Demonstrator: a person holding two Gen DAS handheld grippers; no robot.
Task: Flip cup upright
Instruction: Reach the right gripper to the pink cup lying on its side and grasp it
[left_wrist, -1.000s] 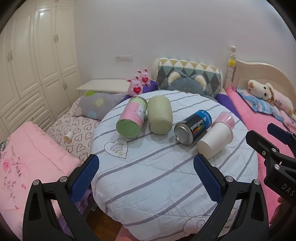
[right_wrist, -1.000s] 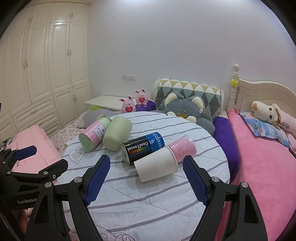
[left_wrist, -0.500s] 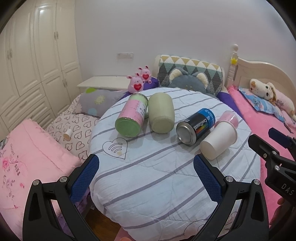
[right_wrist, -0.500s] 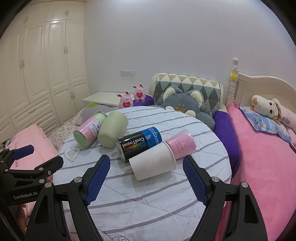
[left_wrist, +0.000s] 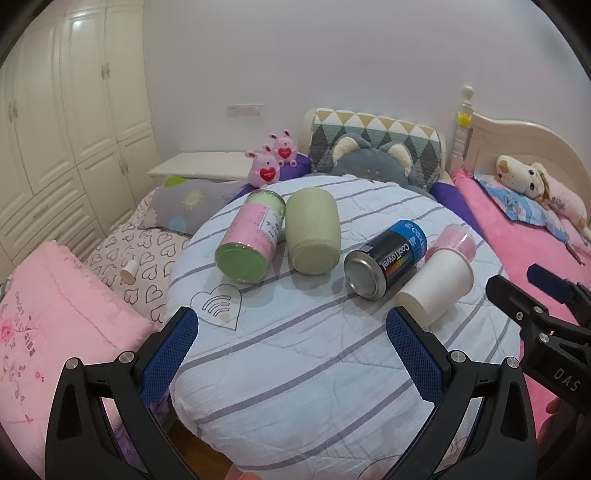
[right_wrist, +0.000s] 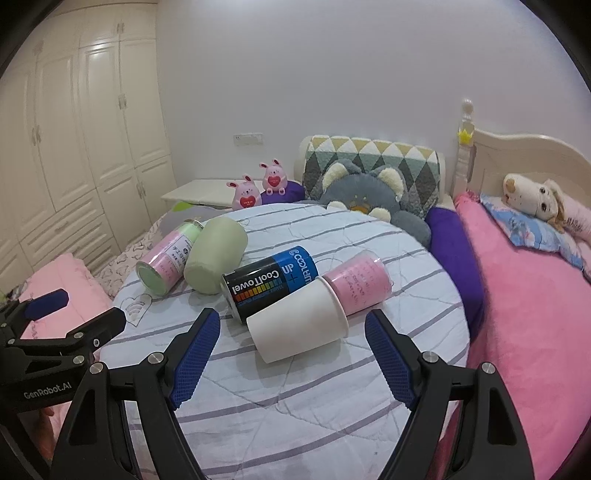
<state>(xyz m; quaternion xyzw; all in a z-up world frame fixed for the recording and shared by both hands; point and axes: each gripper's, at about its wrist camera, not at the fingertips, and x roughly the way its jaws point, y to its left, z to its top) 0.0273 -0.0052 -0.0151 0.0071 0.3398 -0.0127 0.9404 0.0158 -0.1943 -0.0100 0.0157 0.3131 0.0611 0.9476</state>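
A white paper cup (right_wrist: 299, 328) lies on its side on the round striped table (right_wrist: 295, 406), base toward me, its mouth against a pink cup (right_wrist: 358, 282) also lying down. Both show in the left wrist view, white cup (left_wrist: 436, 286) and pink cup (left_wrist: 452, 240). A pale green cup (left_wrist: 314, 236) lies on its side farther left. My right gripper (right_wrist: 291, 350) is open and empty, just in front of the white cup. My left gripper (left_wrist: 291, 350) is open and empty over the table's near edge.
A black and blue can (right_wrist: 269, 284) lies beside the white cup. A pink and green can (left_wrist: 251, 243) lies by the green cup. Beds with pink blankets (right_wrist: 535, 314) and plush toys (right_wrist: 362, 192) surround the table. White wardrobes (left_wrist: 55, 129) stand at left.
Both grippers have moved slightly forward toward the table; the cups and cans appear a little larger and lower. Nothing on the table has moved.
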